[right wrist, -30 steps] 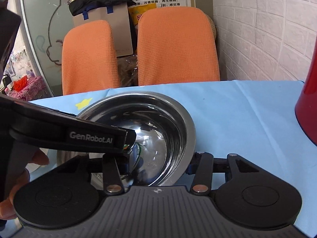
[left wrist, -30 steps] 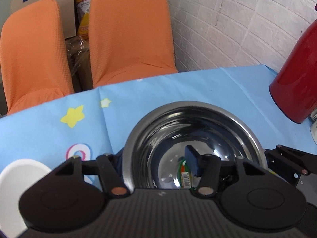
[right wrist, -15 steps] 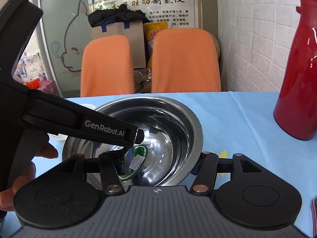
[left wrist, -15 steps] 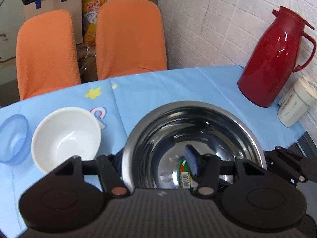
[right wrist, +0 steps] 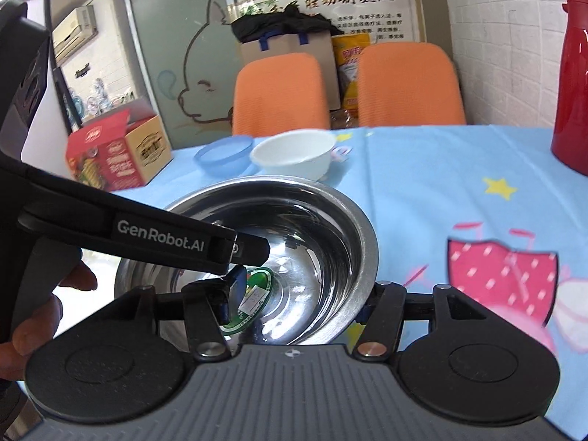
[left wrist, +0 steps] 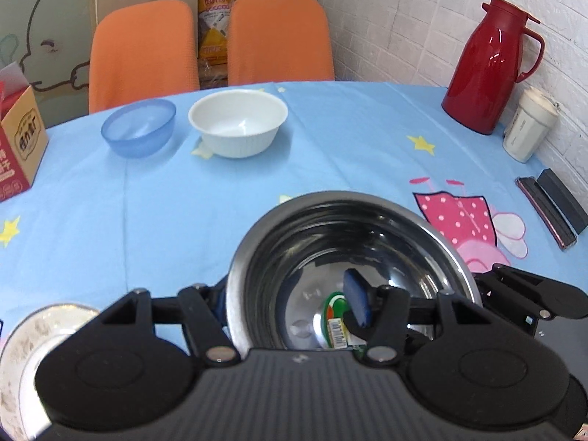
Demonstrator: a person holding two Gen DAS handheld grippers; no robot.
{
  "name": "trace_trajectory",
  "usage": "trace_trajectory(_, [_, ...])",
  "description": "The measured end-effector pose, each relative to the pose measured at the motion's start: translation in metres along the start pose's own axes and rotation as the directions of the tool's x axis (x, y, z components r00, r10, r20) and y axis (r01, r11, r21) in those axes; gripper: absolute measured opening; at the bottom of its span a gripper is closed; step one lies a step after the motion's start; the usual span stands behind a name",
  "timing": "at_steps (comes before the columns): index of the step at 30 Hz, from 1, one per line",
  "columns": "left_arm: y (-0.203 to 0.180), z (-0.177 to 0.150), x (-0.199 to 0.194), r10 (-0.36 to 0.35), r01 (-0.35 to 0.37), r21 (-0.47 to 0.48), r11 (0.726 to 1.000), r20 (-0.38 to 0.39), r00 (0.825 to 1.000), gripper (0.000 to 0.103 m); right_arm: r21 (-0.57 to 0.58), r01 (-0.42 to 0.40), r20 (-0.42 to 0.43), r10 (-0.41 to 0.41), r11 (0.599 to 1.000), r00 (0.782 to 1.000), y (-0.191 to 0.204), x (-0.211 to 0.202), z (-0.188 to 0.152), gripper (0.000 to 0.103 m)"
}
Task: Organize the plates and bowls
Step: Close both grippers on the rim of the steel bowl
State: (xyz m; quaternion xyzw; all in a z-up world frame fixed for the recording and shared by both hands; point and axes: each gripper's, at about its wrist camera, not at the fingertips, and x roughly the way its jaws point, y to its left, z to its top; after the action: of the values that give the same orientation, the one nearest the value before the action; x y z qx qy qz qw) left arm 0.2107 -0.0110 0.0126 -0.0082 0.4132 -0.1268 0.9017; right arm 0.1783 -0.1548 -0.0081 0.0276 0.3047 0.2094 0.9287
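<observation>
The left wrist view is showing the steel bowl (left wrist: pixel 352 257) low and centre in the frame, opening facing up, a green label stuck on its floor; being round, it has no long axis to report. The left gripper (left wrist: pixel 290 305) is straddling the bowl's near-left rim, one blue pad (left wrist: pixel 355 299) inside the wall and the other finger outside, jaws half spread and gripping that rim. Only this view is giving the patterned plate (left wrist: pixel 35 345) at the lower left edge, the white tumbler (left wrist: pixel 529 125) at the right, and the full red flask (left wrist: pixel 490 66) at the upper right. The right wrist view is showing the same bowl (right wrist: pixel 323 228) at centre, with the right gripper (right wrist: pixel 297 301) spanning its near-right rim; its jaws are opening, standing wide, the rim between them, and the pads appear clear of the metal. Only this view is catching a hand (right wrist: pixel 36 316) at the left edge and the left tool's branded arm crossing over the bowl. Both views are showing the white bowl (left wrist: pixel 238 121) and the blue bowl (left wrist: pixel 139 126) just beside each other near the far table edge, upright. A broad stretch of blue tablecloth (left wrist: pixel 183 202) is lying open between them and the steel bowl. A red carton (right wrist: pixel 117 154) is sitting at the left.
</observation>
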Motion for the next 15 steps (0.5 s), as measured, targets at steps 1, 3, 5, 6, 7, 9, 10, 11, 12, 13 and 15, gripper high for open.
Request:
trace_trajectory(1, [0.002, -0.007, -0.001, 0.001, -0.001, -0.007, 1.0, -0.003, 1.0, 0.056, -0.001, 0.002, -0.006, -0.002, 1.0, 1.0, 0.005, -0.001, -0.004, 0.096])
trace_trajectory(3, [0.007, -0.019, -0.001, -0.006, 0.006, -0.026, 1.0, -0.01, 1.0, 0.056, -0.004, 0.009, -0.019, -0.009, 1.0, 1.0, 0.013, -0.003, -0.012, 0.098])
trace_trajectory(5, [0.008, -0.027, 0.001, -0.019, 0.019, -0.033, 0.999, -0.018, 1.0, 0.056, -0.006, 0.019, -0.033, -0.019, 1.0, 0.999, 0.018, -0.005, -0.017, 0.098])
trace_trajectory(6, [0.008, -0.03, 0.001, -0.024, 0.023, -0.034, 0.999, -0.019, 1.0, 0.056, -0.013, 0.028, -0.036, -0.028, 1.0, 0.999, 0.021, -0.008, -0.022, 0.098])
trace_trajectory(7, [0.006, -0.032, 0.003, -0.024, 0.023, -0.031, 0.999, -0.016, 1.0, 0.056, -0.019, 0.038, -0.042, -0.039, 0.999, 0.998, 0.023, -0.01, -0.025, 0.098])
trace_trajectory(9, [0.001, -0.033, 0.005, -0.02, 0.02, -0.02, 1.0, -0.008, 1.0, 0.056, -0.023, 0.055, -0.047, -0.056, 0.998, 0.997, 0.024, -0.01, -0.029, 0.098])
trace_trajectory(10, [-0.001, -0.033, 0.007, -0.022, 0.022, -0.018, 1.0, -0.009, 1.0, 0.056, -0.021, 0.059, -0.048, -0.06, 0.998, 0.997, 0.023, -0.014, -0.035, 0.099])
trace_trajectory(11, [-0.002, -0.033, 0.008, -0.029, 0.028, -0.019, 0.999, -0.01, 1.0, 0.056, -0.019, 0.062, -0.051, -0.063, 0.998, 0.997, 0.022, -0.012, -0.034, 0.099])
trace_trajectory(12, [-0.003, -0.032, 0.01, -0.034, 0.033, -0.015, 0.999, -0.01, 0.999, 0.056, -0.019, 0.065, -0.054, -0.066, 0.998, 0.996, 0.021, -0.012, -0.035, 0.1])
trace_trajectory(13, [-0.005, -0.032, 0.011, -0.034, 0.034, -0.009, 0.999, -0.007, 0.999, 0.056, -0.018, 0.07, -0.055, -0.071, 0.997, 0.996, 0.02, -0.013, -0.037, 0.1])
trace_trajectory(15, [-0.008, -0.031, 0.014, -0.019, 0.019, 0.006, 1.0, 0.0, 1.0, 0.057, -0.01, 0.076, -0.052, -0.076, 0.997, 0.996, 0.016, -0.013, -0.038, 0.101])
